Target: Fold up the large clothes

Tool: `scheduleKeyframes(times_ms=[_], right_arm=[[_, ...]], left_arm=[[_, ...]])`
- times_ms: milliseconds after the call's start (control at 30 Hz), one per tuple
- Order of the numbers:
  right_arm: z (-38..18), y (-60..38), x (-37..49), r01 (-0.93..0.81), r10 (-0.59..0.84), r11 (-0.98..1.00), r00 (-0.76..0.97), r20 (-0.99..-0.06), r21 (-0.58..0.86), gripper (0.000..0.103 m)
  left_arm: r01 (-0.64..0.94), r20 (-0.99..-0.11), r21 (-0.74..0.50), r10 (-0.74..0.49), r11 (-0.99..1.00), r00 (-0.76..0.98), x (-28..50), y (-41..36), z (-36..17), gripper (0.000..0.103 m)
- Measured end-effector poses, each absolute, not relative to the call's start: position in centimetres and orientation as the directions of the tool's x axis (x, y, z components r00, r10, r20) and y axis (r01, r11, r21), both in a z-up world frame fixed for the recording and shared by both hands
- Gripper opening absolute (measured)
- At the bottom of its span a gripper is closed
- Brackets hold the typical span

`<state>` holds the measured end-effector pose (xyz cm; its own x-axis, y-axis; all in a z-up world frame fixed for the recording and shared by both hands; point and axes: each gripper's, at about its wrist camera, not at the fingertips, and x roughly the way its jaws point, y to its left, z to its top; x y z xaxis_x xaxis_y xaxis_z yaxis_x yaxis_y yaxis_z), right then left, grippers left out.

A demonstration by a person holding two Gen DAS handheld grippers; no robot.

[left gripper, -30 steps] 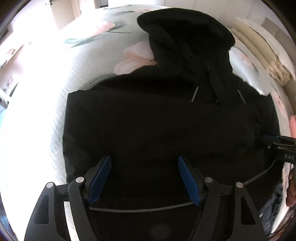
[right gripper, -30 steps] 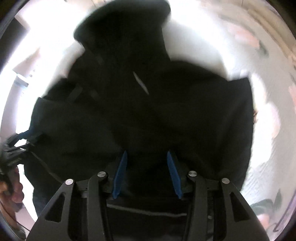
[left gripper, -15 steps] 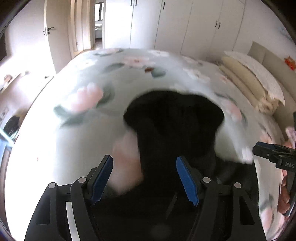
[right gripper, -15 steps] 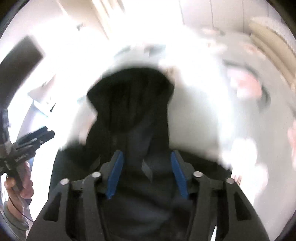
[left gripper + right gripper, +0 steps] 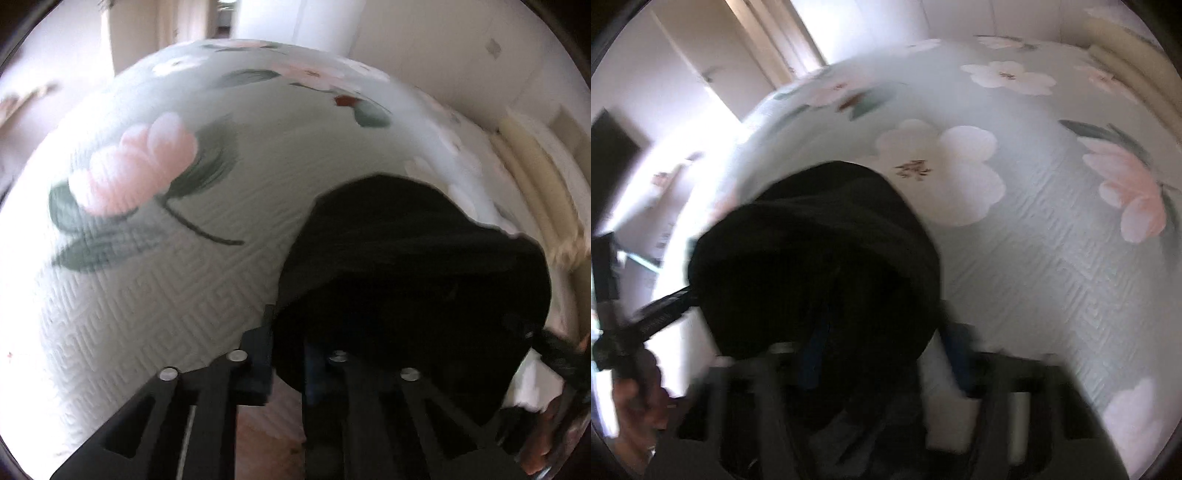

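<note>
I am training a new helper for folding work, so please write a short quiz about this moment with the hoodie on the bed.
1. True or false: the black hoodie lies spread out flat on the bedspread.
2. What is printed on the bedspread? A) stripes B) large flowers C) nothing, it is plain
3. Fill in: in the right wrist view, the tool that reaches the hoodie from the left edge is the ___ gripper.

Key:
1. False. The hoodie is bunched up and gripped by the left gripper.
2. B
3. left
</note>
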<state>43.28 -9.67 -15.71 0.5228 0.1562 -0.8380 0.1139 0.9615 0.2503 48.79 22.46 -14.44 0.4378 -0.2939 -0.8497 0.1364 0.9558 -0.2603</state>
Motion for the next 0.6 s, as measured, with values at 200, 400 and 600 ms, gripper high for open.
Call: scheduleKeyframes(times_ms=[200,400,600], right_arm=[[-12.6,-12.4,40.5,0.143,0.144,0.944,0.632,-0.761,0.297,0.006],[-15.8,-12.8,40.7,0.141,0.16,0.949,0.553,-0.818,0.281,0.007],[-19.5,-14.6,41.9,0.145,0.267,0.916,0.473,-0.839,0.373,0.011]], left_arm=[[0.181,-0.71,-0.33,-0.37,0.926,0.599,43.9,26.0,-9.6,0.007],[0.001,-0.821,-0.485,-0.456,0.874,0.344,46.7,28.7,-18.3,0.012],[0.029,-0.75,-0.596,-0.569,0.803,0.337,45.7,31.1,-19.5,0.039]])
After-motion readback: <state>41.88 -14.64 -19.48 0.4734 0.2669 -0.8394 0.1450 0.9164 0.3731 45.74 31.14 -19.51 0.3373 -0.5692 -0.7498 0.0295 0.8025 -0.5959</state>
